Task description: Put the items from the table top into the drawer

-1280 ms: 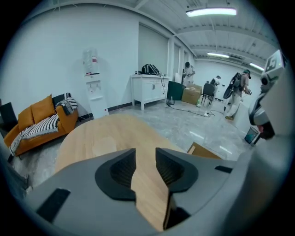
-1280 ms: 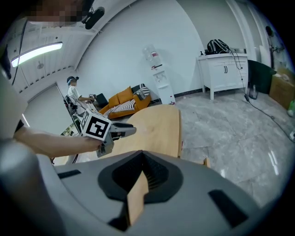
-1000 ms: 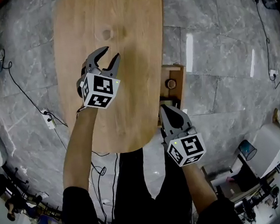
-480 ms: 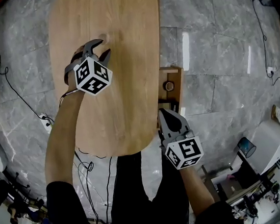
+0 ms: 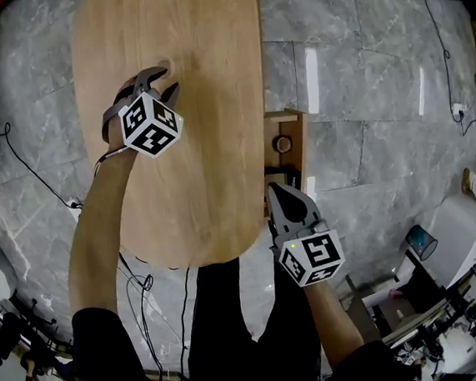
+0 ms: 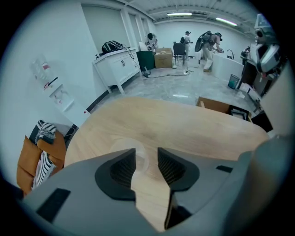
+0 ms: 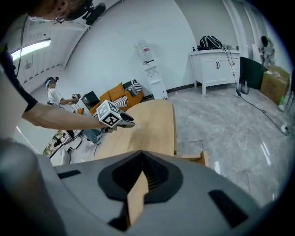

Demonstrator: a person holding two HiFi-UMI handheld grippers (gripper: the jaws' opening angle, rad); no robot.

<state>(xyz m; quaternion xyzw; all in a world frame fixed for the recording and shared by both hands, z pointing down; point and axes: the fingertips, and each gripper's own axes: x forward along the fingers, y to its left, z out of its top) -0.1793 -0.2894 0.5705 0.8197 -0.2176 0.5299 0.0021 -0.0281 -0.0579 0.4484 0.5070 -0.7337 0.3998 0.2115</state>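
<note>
Over the table (image 5: 218,162), left tool (image 5: 167,78) just opened wide around clear round item (image 6: 140,158); right tool (image 5: 276,188) shut.

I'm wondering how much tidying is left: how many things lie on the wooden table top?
1: a clear round item on the oval wooden table, right at the tips of the open left claw. The person's arm may hide more.
</note>
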